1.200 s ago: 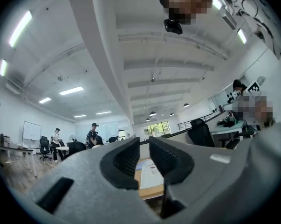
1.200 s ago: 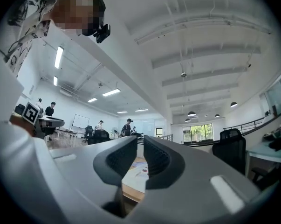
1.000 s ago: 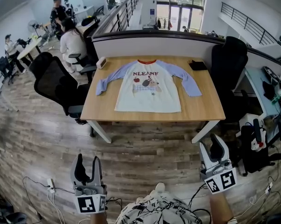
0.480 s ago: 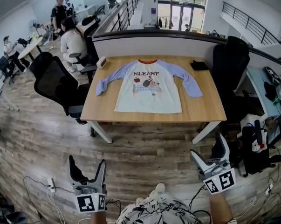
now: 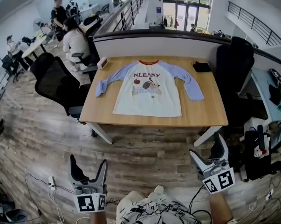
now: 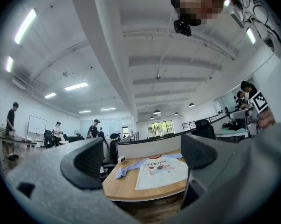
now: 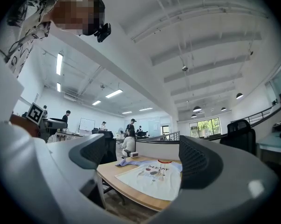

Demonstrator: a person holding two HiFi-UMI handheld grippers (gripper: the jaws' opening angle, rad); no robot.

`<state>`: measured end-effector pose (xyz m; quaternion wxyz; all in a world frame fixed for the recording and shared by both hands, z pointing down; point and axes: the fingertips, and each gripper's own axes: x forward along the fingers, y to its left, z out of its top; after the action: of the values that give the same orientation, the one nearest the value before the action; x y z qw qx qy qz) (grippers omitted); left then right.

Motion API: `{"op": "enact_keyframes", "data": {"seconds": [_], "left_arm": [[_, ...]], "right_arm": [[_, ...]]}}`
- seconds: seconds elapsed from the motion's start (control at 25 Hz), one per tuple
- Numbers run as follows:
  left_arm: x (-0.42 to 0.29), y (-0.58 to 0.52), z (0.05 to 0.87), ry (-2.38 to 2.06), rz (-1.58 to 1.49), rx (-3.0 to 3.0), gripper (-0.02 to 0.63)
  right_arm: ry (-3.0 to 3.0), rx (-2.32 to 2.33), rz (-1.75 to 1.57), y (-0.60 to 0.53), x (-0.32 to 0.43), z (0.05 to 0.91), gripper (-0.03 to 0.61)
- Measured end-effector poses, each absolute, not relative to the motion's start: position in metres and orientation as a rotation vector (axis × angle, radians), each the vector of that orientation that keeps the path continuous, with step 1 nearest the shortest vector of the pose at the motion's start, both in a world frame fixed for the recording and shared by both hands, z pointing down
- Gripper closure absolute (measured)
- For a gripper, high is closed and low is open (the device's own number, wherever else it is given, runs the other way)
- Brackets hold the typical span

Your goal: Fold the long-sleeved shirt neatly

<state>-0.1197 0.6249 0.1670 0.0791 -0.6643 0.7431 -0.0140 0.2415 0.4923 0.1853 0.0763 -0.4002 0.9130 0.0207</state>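
Left gripper, right gripper: jaws just opened, empty, well short of table edge; shirt flat.

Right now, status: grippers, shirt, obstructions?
Left gripper, right gripper: jaws just opened, nothing between. Long-sleeved shirt flat on table, unfolded, sleeves spread. Black chairs at both table ends; near edge unblocked.

I look down on a wood-plank floor, with a pale wooden table at 12 o'clock. A grey partition runs behind it. A black office chair stands at 10 o'clock and a second chair at 2 o'clock. Tall windows glow beyond, and strip lights line the white ceiling.
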Motion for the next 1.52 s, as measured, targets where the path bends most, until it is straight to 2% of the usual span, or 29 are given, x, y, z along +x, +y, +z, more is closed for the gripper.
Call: {"op": "enact_keyframes", "data": {"seconds": [0.24,0.44,1.16,1.52], "left_arm": [[-0.105,0.595,0.177,2.221,-0.06,-2.027,0.106],[-0.119,0.559,0.191,2.239,-0.049,-2.053,0.106],[-0.271,0.343,0.175,2.167,0.049,-2.11,0.106],[-0.304,0.272,0.198,2.154,0.015,-2.219,0.106]], "right_arm": [[2.749,-1.197,0.034,0.466,0.249,0.196,0.086],[2.763,-1.227,0.019,0.432,0.241,0.208,0.087],[2.681,-1.372,0.11,0.235,0.114,0.174,0.087],[2.709,-1.431,0.069,0.19,0.074,0.195,0.087]]}}
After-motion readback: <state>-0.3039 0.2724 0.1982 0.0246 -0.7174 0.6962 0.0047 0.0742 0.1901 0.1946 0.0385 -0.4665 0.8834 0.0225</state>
